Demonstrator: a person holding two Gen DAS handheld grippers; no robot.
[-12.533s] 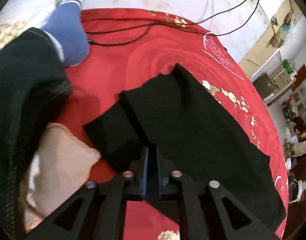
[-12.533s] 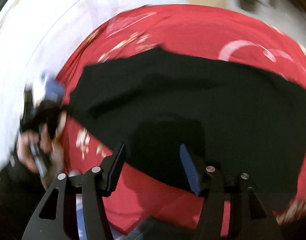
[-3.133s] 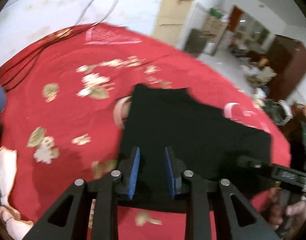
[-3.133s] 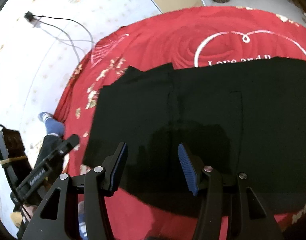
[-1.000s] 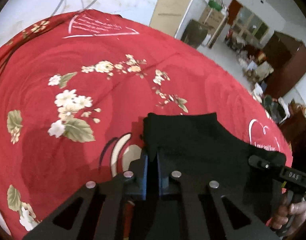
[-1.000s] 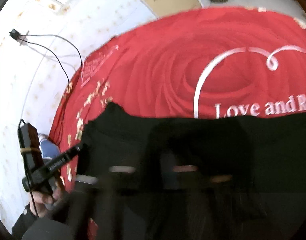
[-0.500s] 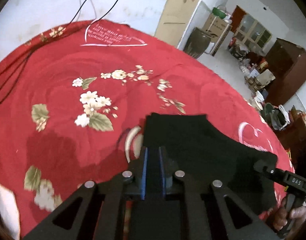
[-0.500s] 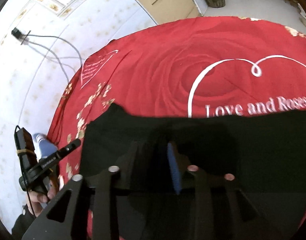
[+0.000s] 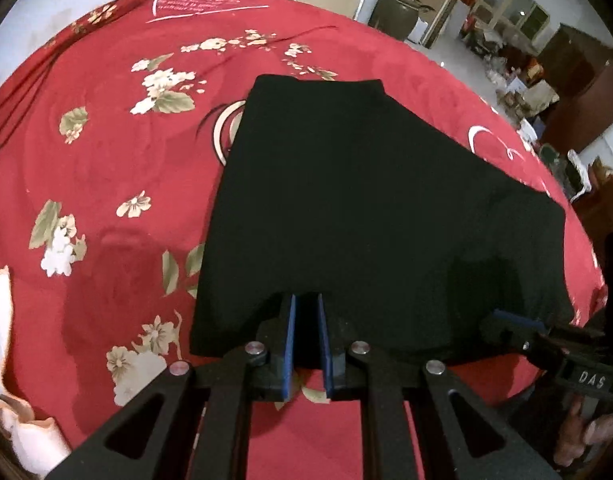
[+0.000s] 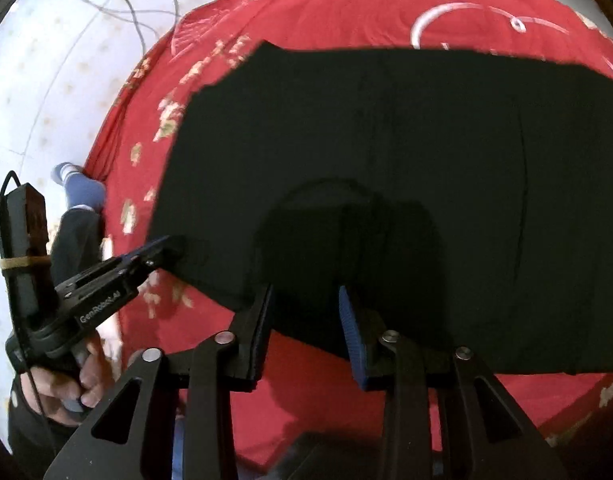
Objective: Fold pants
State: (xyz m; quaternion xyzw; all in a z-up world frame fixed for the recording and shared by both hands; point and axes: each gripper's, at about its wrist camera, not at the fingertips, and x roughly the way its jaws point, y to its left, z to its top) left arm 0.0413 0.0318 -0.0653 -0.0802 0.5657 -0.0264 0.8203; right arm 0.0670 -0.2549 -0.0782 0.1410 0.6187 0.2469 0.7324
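left wrist view, pants: the black pants are lying folded flat on the red floral bedspread, stretching away from the camera and off to the right.
left wrist view, left gripper: the left gripper is sitting over the near hem with a narrow gap between its blue pads; the jaws are parted and pinching nothing.
left wrist view, neighbour: the right gripper is showing at the lower right by the same near edge, a hand behind it.
right wrist view, pants: the cloth is running widest left to right, its near edge just ahead of the fingers.
right wrist view, right gripper: the right gripper is standing wide and released, having just been closing a little, with nothing clamped.
right wrist view, left gripper: it is touching the pants' near left corner.
surroundings: cables on the pale floor and a foot in a blue sock are lying well clear.
judgement: both grippers are equally near the near edge; nothing is blocking a further fold.
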